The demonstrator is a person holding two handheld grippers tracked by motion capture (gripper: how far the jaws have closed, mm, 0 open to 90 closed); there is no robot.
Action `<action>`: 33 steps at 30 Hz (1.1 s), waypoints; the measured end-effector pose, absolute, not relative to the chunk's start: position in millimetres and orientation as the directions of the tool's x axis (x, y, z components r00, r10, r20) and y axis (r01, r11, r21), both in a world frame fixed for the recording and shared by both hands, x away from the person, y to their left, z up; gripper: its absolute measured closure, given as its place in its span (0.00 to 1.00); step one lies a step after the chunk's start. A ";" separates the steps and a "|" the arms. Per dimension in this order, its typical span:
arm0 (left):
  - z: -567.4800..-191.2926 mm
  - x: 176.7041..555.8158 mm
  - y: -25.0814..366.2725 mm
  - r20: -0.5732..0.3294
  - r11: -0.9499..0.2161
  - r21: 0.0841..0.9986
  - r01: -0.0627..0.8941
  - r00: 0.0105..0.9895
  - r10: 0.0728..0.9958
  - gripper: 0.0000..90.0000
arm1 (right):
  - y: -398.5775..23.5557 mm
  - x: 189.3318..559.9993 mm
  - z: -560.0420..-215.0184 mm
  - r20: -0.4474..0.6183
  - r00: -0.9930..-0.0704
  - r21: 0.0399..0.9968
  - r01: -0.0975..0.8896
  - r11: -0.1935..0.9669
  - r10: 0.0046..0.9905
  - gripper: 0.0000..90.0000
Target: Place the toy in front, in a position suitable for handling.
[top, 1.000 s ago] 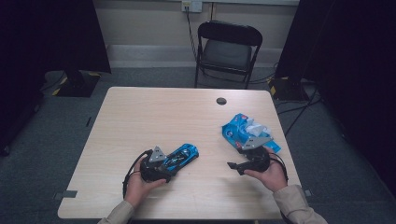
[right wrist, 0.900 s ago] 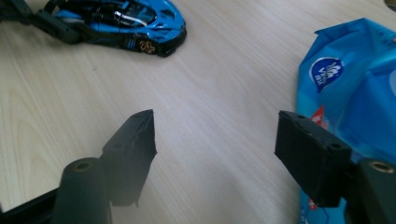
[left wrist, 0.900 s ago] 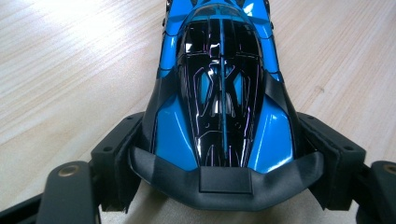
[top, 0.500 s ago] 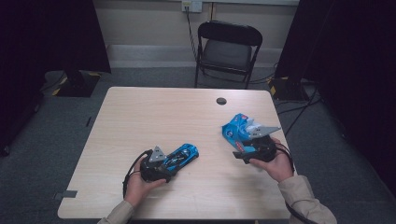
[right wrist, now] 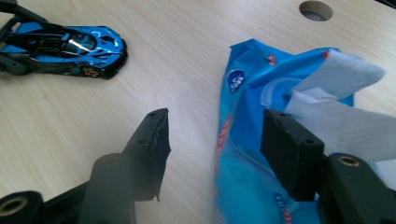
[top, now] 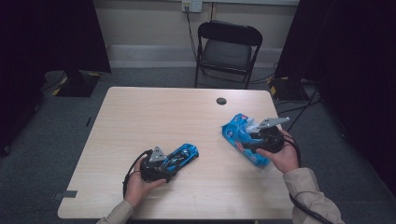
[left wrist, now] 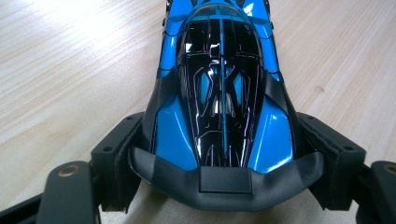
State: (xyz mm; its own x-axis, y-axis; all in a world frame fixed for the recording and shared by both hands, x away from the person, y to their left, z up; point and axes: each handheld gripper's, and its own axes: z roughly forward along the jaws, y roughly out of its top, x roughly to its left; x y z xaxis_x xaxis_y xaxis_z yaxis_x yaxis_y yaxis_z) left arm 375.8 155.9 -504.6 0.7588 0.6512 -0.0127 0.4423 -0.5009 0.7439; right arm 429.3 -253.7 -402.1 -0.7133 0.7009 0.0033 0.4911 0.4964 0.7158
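The blue toy car (top: 180,156) lies near the tabletop's (top: 159,112) front edge, left of centre, its tail clamped between the left gripper's (top: 161,164) jaws. The blue wipes pack (top: 240,137), a white wipe (right wrist: 336,107) sticking out, lies near the right edge. The right gripper (top: 252,140) hovers over it, jaws half-wide and just closing, with only the pack's edge between them. Middle and far half lie open, but for a round hole (top: 221,101).

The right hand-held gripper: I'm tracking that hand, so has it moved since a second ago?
Yes. The right hand-held gripper has shifted toward the table's far right corner, over the blue wipes pack; its jaws have just been closing.
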 end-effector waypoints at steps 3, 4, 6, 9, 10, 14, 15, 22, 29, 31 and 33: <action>-504.6 375.8 155.9 -0.012 -0.502 0.744 0.442 0.759 0.651 0.26 | -256.7 434.0 -398.6 -0.012 -0.703 0.708 0.496 0.502 0.711 0.48; -504.6 375.8 155.9 -0.012 -0.502 0.744 0.442 0.759 0.651 0.26 | -257.9 435.9 -397.5 -0.020 -0.699 0.703 0.499 0.507 0.715 0.48; -504.6 375.9 155.9 -0.012 -0.502 0.744 0.442 0.759 0.651 0.26 | -261.8 440.5 -395.8 -0.033 -0.691 0.696 0.503 0.512 0.723 0.49; -504.6 375.8 155.9 -0.012 -0.502 0.744 0.442 0.759 0.651 0.26 | -266.7 444.5 -393.0 -0.045 -0.678 0.689 0.511 0.514 0.734 0.49; -504.6 375.8 155.9 -0.012 -0.502 0.744 0.442 0.759 0.651 0.26 | -268.6 445.8 -392.0 -0.053 -0.671 0.689 0.511 0.514 0.739 0.49; -504.6 375.8 155.9 -0.012 -0.501 0.744 0.442 0.759 0.651 0.26 | -275.9 451.2 -389.1 -0.051 -0.650 0.692 0.524 0.496 0.758 0.49; -504.6 375.8 155.9 -0.012 -0.501 0.744 0.442 0.759 0.651 0.26 | -277.0 452.8 -389.4 -0.048 -0.645 0.690 0.531 0.492 0.763 0.49; -504.6 375.8 155.9 -0.012 -0.501 0.744 0.442 0.759 0.651 0.26 | -281.7 470.3 -401.0 -0.035 -0.610 0.672 0.572 0.470 0.792 0.51; -504.6 375.9 155.9 -0.013 -0.501 0.744 0.442 0.759 0.651 0.26 | -280.1 480.8 -413.3 -0.030 -0.584 0.658 0.600 0.456 0.811 0.75; -504.6 375.9 155.9 -0.013 -0.501 0.744 0.442 0.759 0.651 0.26 | -278.8 480.3 -414.3 -0.029 -0.584 0.662 0.597 0.453 0.812 0.87; -504.6 376.0 155.9 -0.013 -0.501 0.744 0.442 0.759 0.651 0.26 | -277.9 479.4 -413.1 -0.032 -0.586 0.663 0.594 0.456 0.810 0.97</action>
